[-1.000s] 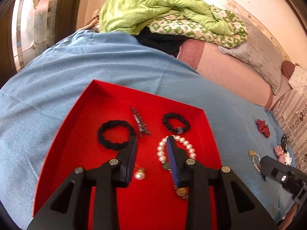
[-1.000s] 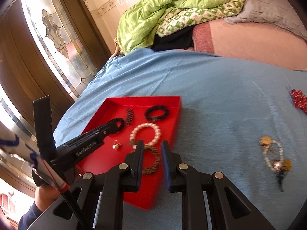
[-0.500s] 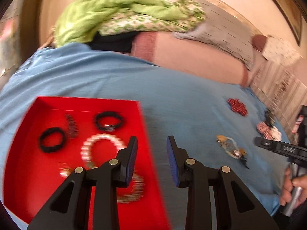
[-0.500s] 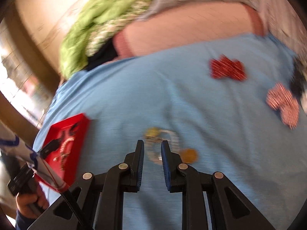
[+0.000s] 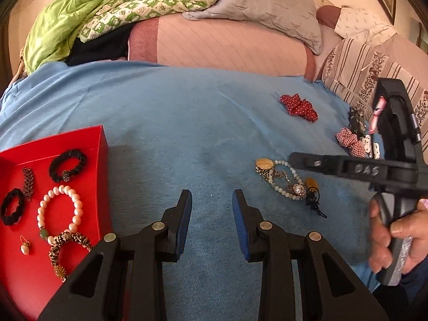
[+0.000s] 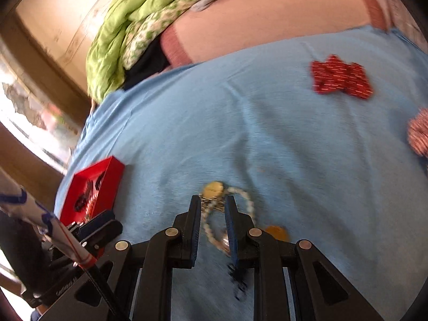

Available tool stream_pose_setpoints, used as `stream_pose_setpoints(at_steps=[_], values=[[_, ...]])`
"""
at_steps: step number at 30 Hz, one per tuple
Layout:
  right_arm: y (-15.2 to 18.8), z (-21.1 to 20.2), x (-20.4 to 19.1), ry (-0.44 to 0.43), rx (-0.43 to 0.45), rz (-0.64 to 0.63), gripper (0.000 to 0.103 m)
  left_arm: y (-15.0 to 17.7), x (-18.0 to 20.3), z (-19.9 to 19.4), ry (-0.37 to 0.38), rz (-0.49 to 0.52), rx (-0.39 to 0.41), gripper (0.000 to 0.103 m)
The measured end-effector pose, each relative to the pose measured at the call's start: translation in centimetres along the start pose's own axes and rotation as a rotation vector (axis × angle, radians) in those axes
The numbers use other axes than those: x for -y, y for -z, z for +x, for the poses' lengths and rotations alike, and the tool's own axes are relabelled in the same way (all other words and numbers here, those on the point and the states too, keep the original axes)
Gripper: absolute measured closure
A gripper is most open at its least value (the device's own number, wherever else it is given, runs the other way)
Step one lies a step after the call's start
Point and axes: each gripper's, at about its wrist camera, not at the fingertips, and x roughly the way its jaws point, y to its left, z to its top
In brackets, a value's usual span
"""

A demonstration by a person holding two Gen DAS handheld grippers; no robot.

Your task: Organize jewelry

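Both grippers swung from tray [image 5: 103, 144] to sheet. Right gripper [image 6: 212, 203], spread, straddles bead tangle [image 6: 214, 191] at 12 o'clock; next: pinch. Left gripper [image 5: 212, 196] spread, idle.

Tray [image 5: 103, 144] left on bedspread [image 5: 187, 112], bracelets [image 5: 60, 211] inside, necklace tangle [image 5: 283, 182] right, scrunchie [image 5: 299, 107] behind.

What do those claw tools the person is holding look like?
Both the left claw and right claw are matte black plastic with blue finger pads and silver rivets. "DAS" is handwritten on the right one. The right hand is bare.
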Motion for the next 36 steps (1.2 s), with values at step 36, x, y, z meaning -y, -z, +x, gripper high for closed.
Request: stream_pose_setpoints(at_steps=[36], values=[[-0.7, 6.7, -4.8, 0.241, -0.11, -0.421, 0.076, -0.1, -0.3, 0.4, 0.012, -0.015, -0.027, 0.073]])
